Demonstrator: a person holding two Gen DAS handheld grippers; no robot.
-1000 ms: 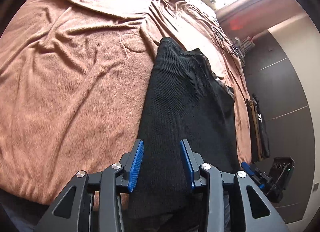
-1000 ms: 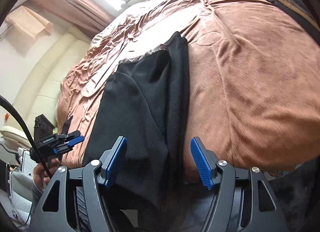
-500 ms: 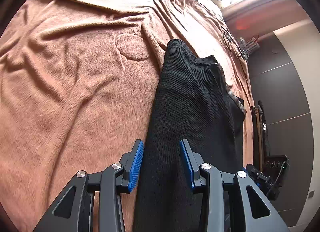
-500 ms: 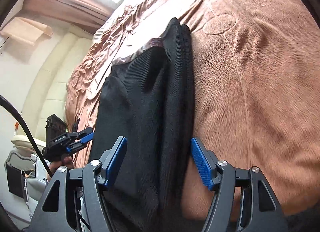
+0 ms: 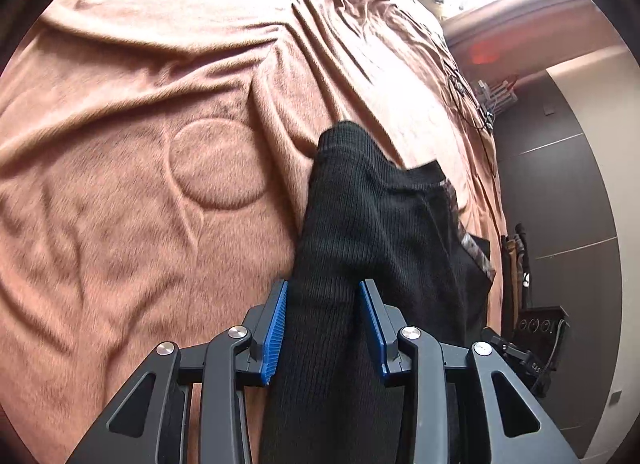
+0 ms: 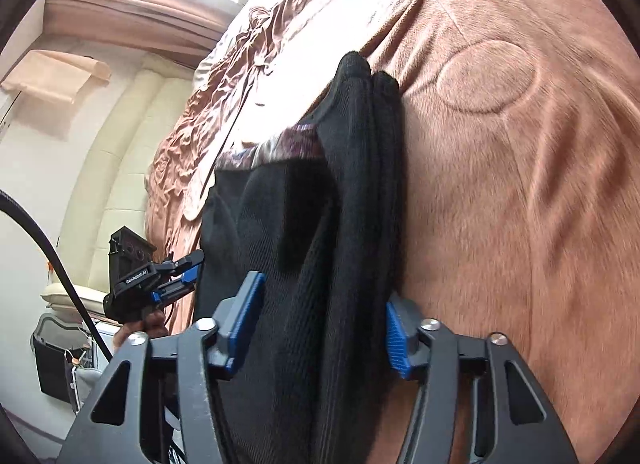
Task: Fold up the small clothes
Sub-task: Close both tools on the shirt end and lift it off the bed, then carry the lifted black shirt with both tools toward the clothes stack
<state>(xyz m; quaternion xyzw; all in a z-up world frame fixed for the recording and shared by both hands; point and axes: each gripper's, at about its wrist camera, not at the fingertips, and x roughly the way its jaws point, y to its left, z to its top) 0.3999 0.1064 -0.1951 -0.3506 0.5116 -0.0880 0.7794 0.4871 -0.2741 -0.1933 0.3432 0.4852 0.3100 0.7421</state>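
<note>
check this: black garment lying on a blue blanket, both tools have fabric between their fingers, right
Not quite: the blanket is brown, not blue, as the left wrist view shows. The rest holds: the black garment lies on it, with fabric between the fingers of the left tool and the closing right tool.

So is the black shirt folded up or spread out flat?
Folded: the black shirt lies as a narrow strip, edges doubled over, on the brown blanket.
</note>
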